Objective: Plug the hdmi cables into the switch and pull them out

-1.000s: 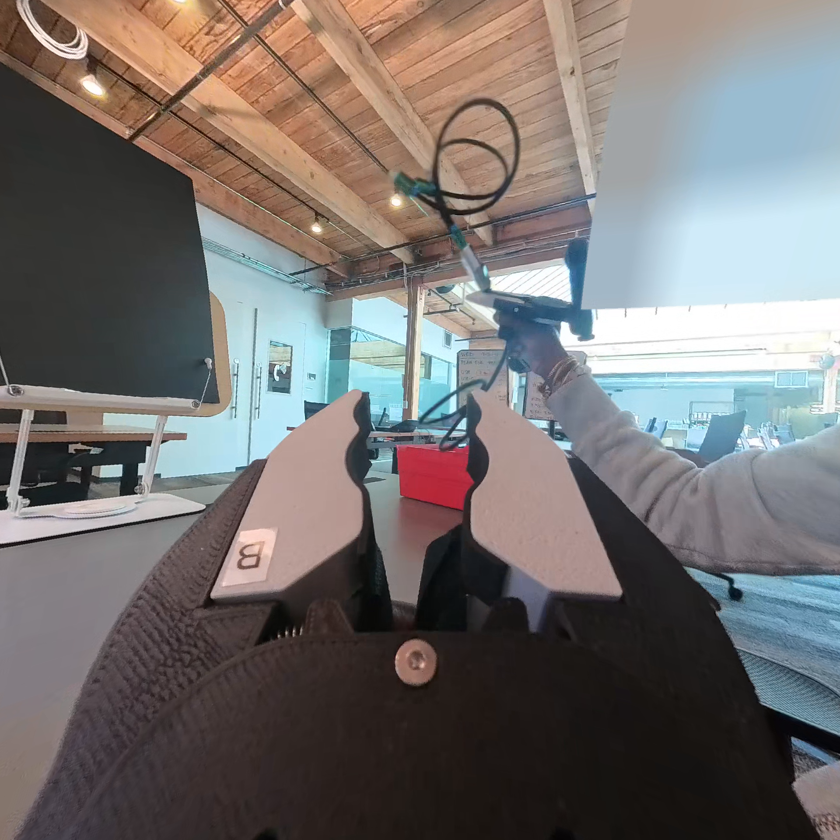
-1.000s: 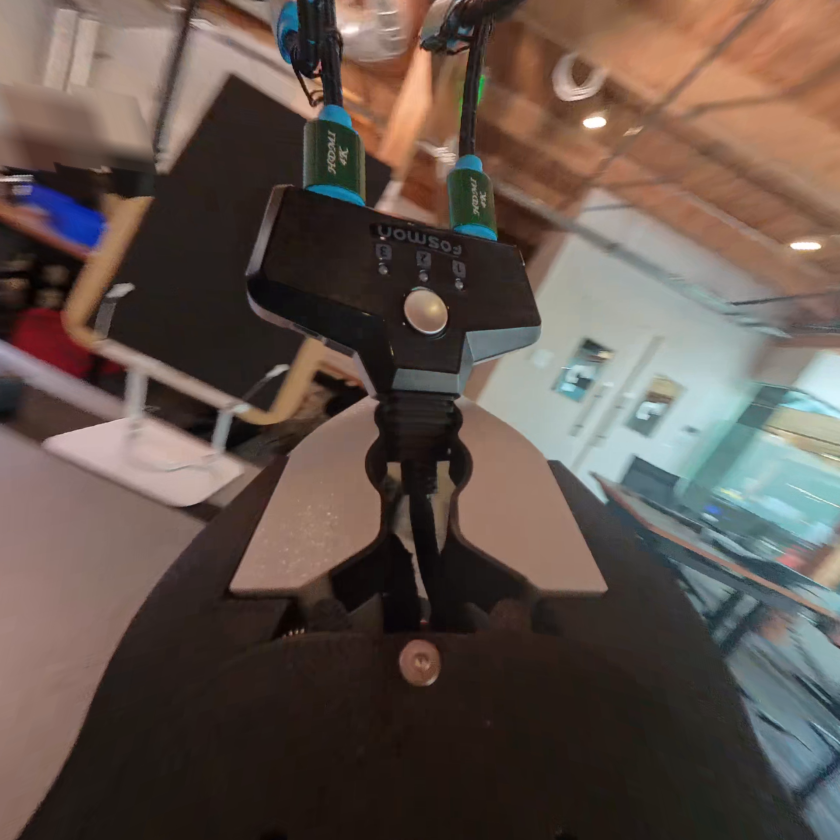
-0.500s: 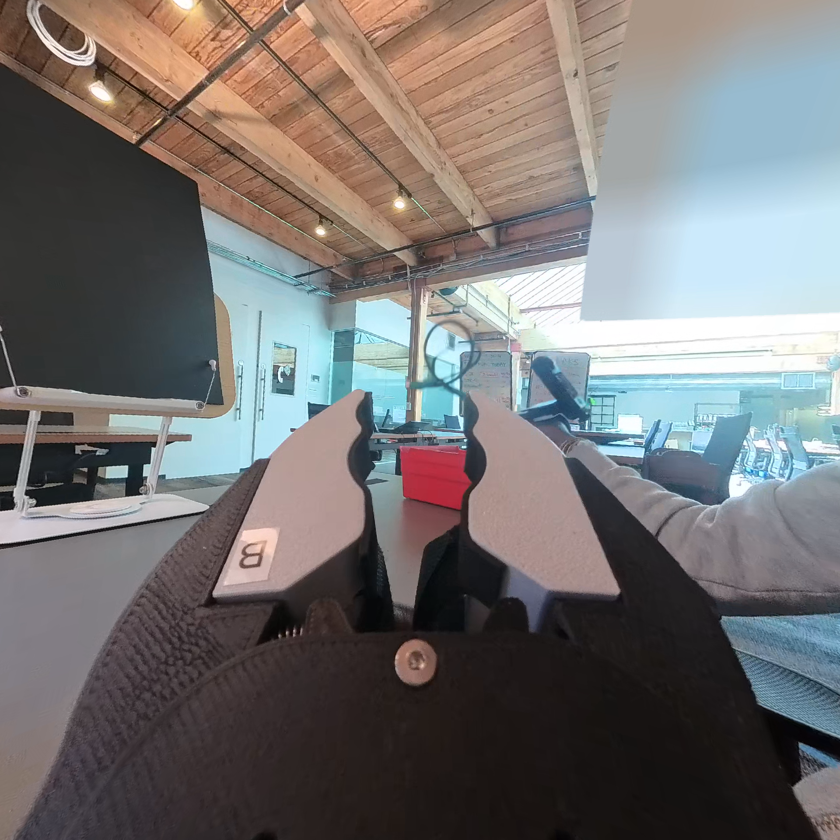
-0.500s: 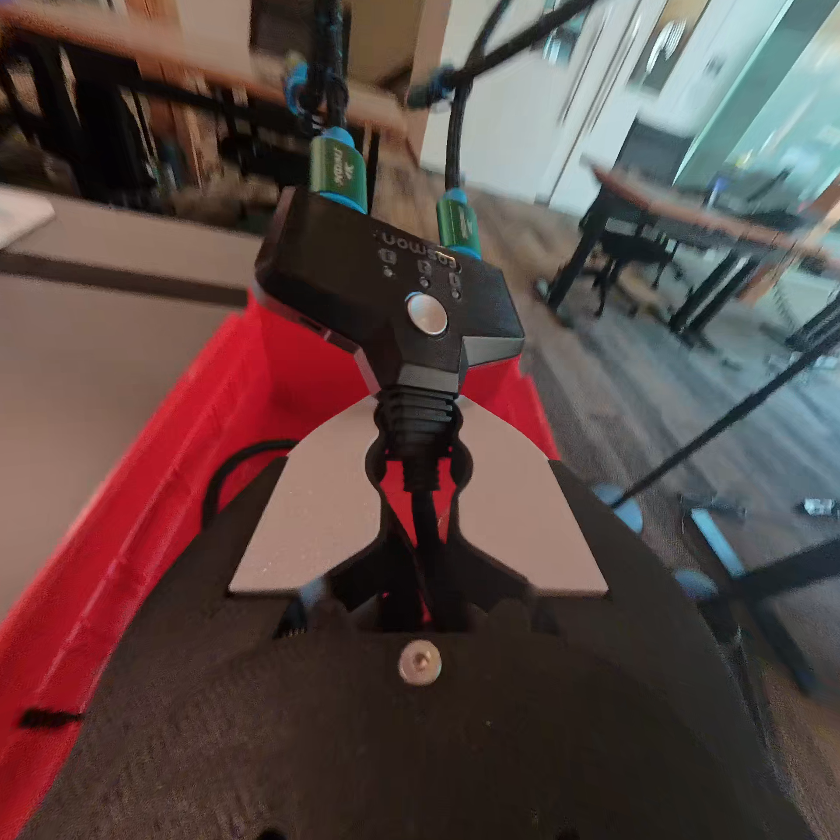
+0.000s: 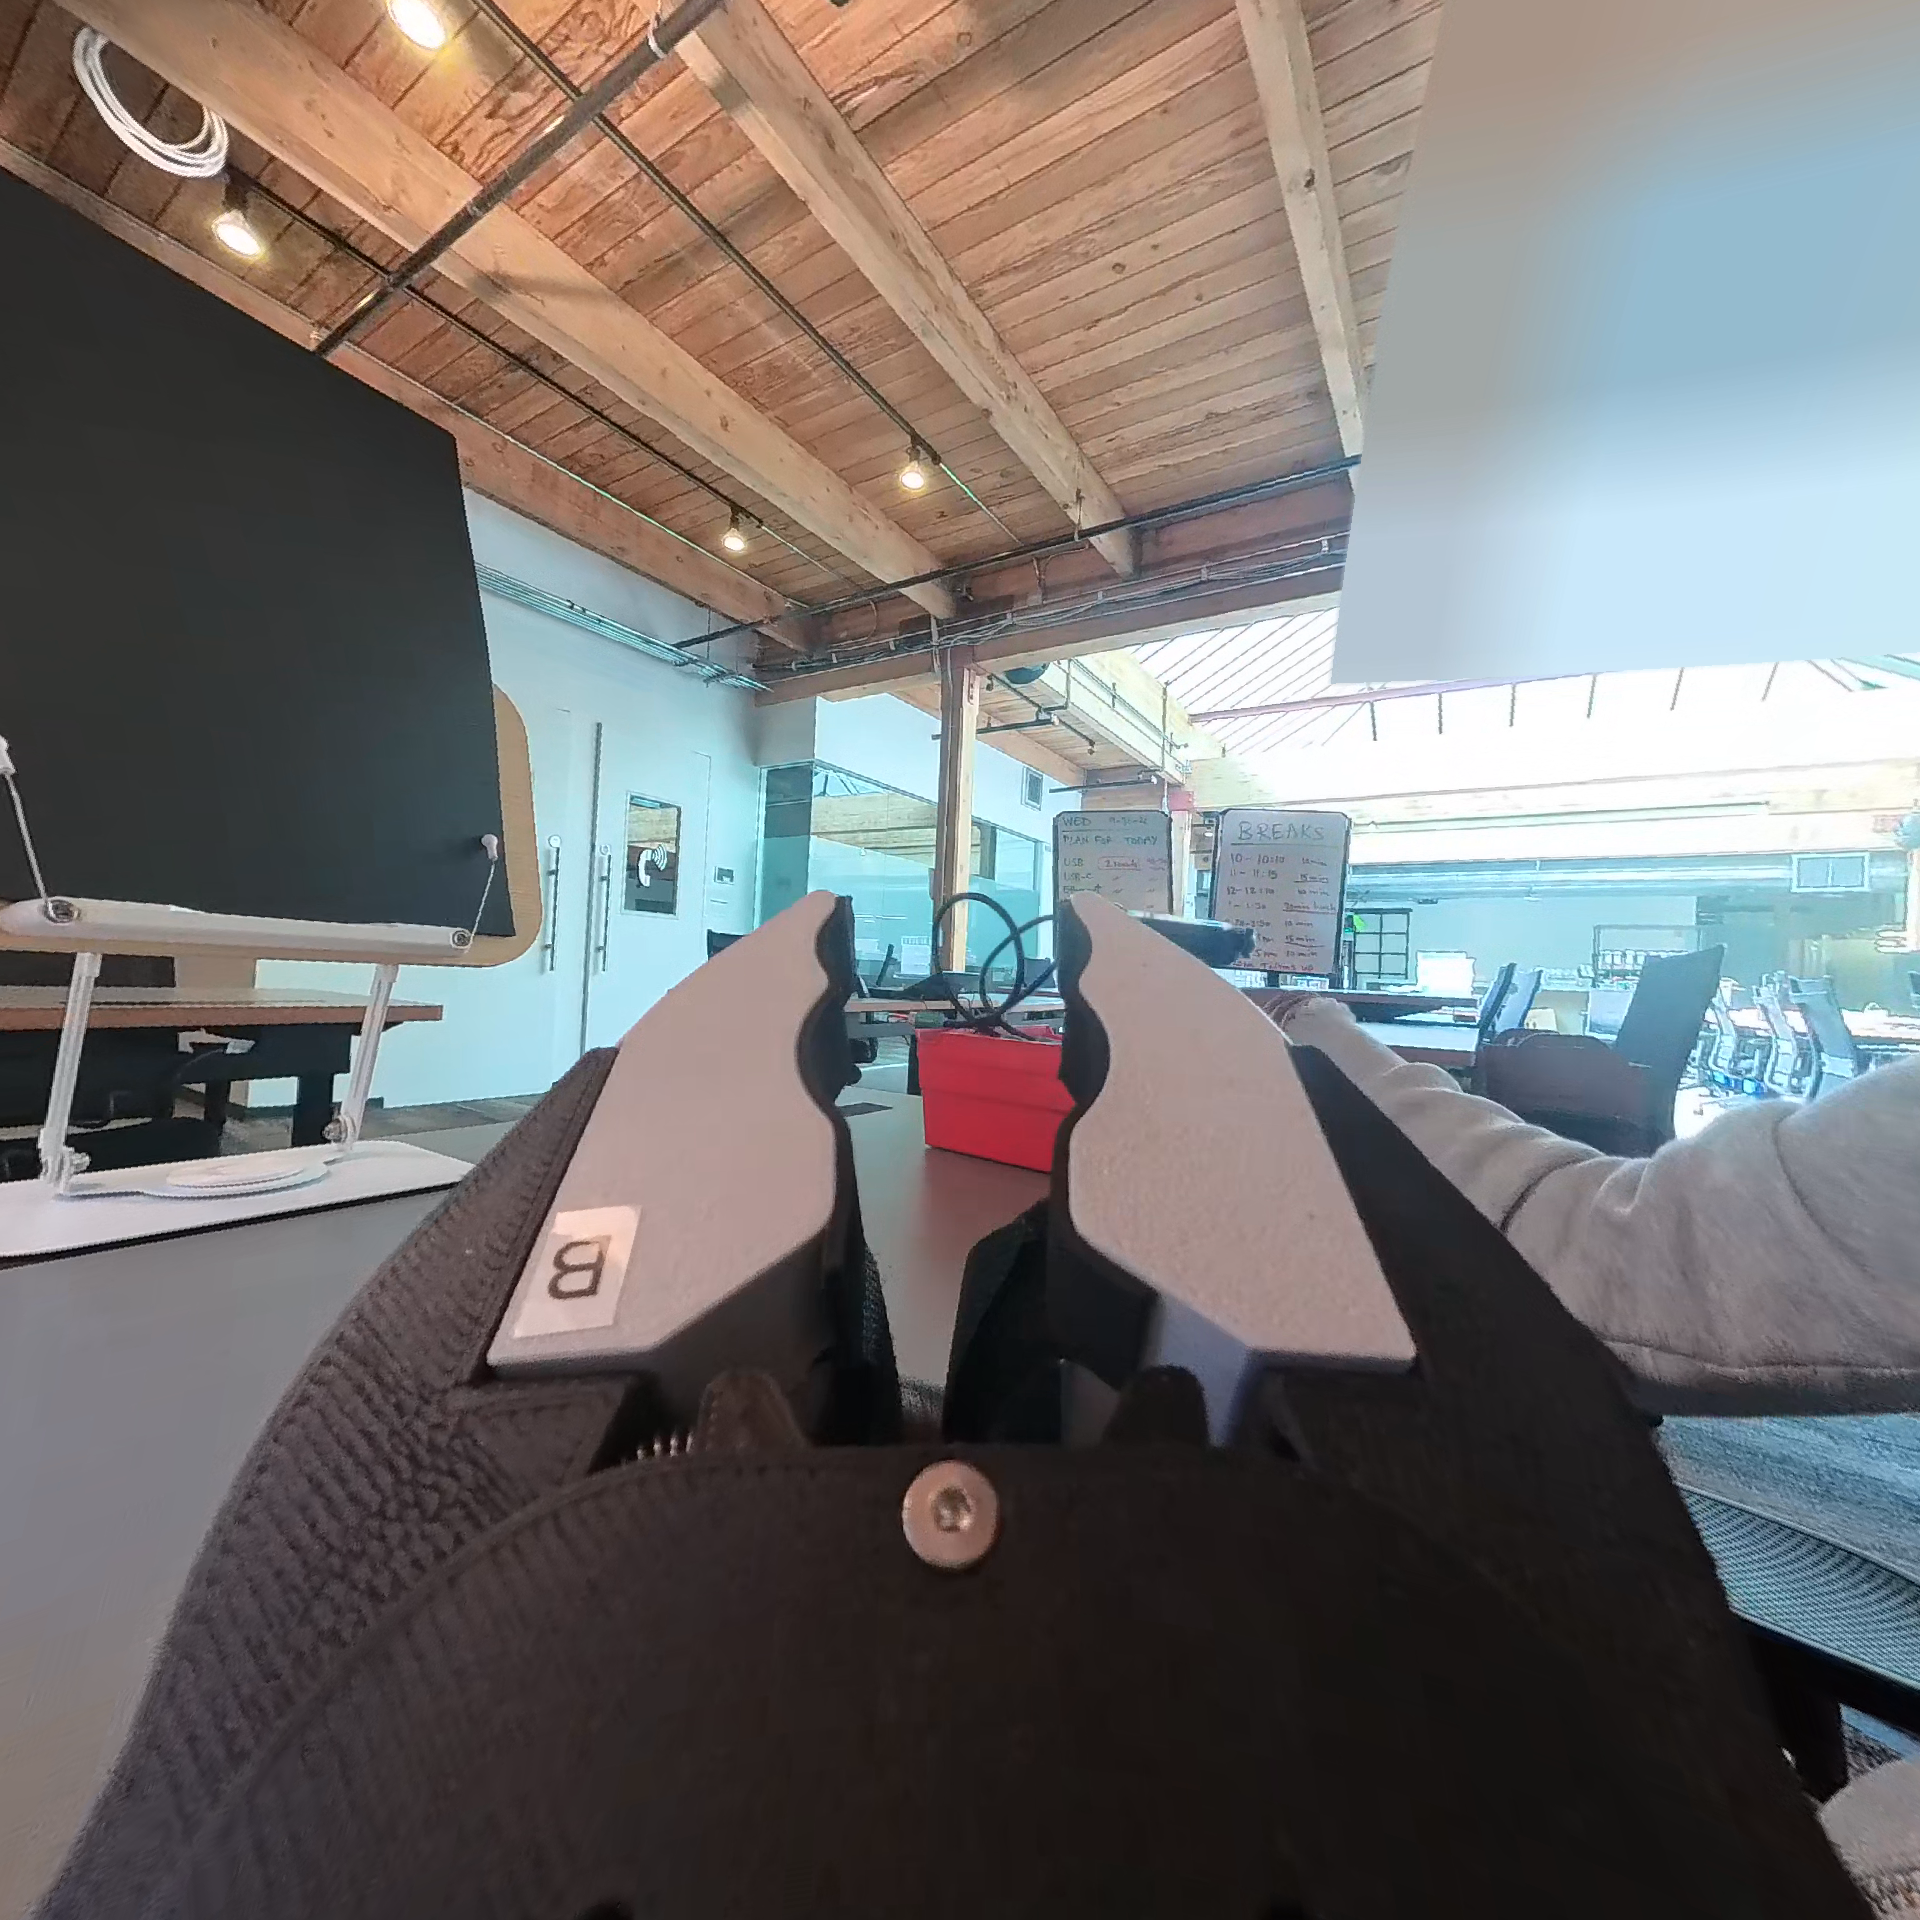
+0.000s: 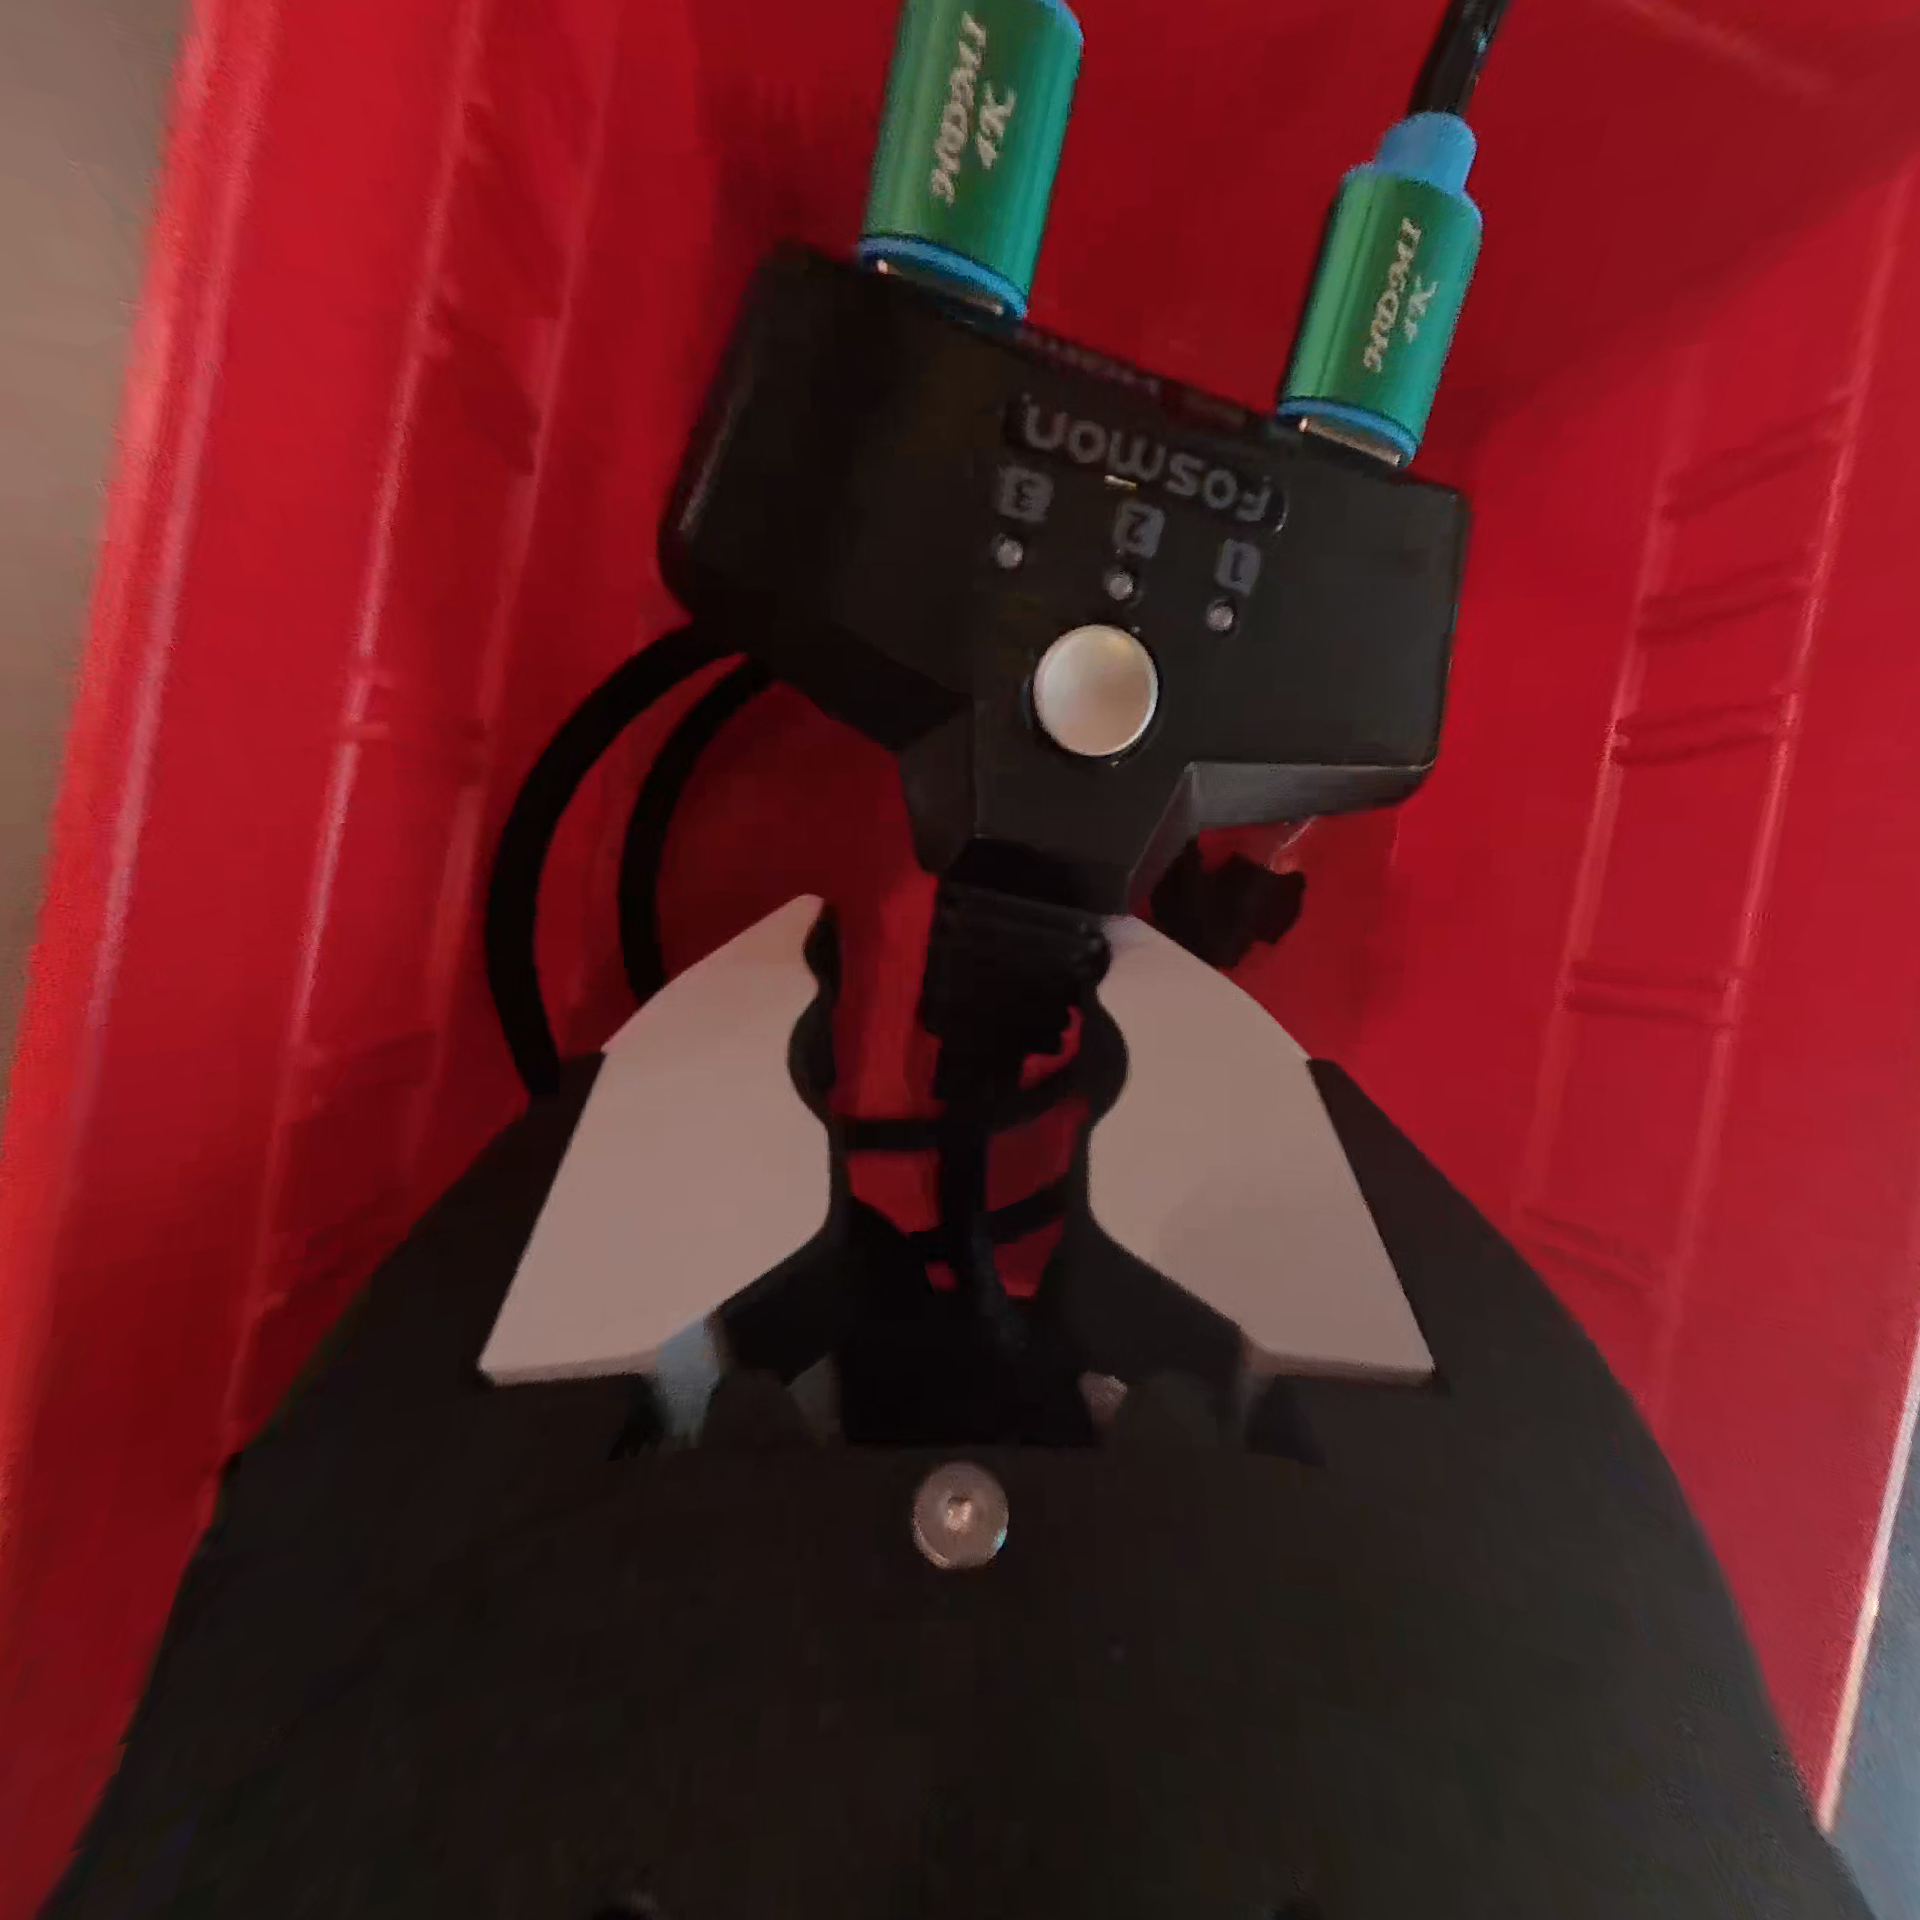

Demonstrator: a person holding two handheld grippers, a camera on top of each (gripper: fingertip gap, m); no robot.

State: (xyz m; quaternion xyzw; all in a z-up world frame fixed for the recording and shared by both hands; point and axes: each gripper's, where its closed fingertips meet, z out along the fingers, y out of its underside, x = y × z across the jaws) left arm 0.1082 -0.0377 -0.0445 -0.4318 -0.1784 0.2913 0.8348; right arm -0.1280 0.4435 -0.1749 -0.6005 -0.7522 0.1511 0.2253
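Left hand-held gripper [image 5: 951, 997]: jaws parted, nothing between them; sits low over the dark desk [image 5: 208, 1382], pointing level across it; bare desk surface ahead and to its left, a white stand [image 5: 208, 1143] at the far left edge; a grey sleeve [image 5: 1662, 1247] reaches across on the right toward the red bin [image 5: 987, 1091]; bin stands farther along the desk, straight ahead through the jaw gap; black cable loops [image 5: 987, 956] rise above its rim.

Right hand-held gripper [image 6: 961, 925]: inside the red bin [image 6: 312, 727], jaws spread wider than the ribbed cable neck [image 6: 1003, 971] of the switch [image 6: 1081, 582]; neck lies between the fingers against the right one, gap on the left side; not clamped on it as far as I can see.

Switch: black, T-shaped, button side up; long axis runs from the neck at the gripper away along the bin, tilted slightly right; wide end with the ports faces the far side.

Two hdmi plugs, left plug [image 6: 961, 145] and right plug [image 6: 1371, 322], green with blue collars, both seated in the far edge of the switch, pointing away; middle port between them empty.

Room: red walls close on both sides; a black cable loop [image 6: 582, 831] fills the left gap between switch and wall; right wall just beside the switch corner; frame is motion-blurred.
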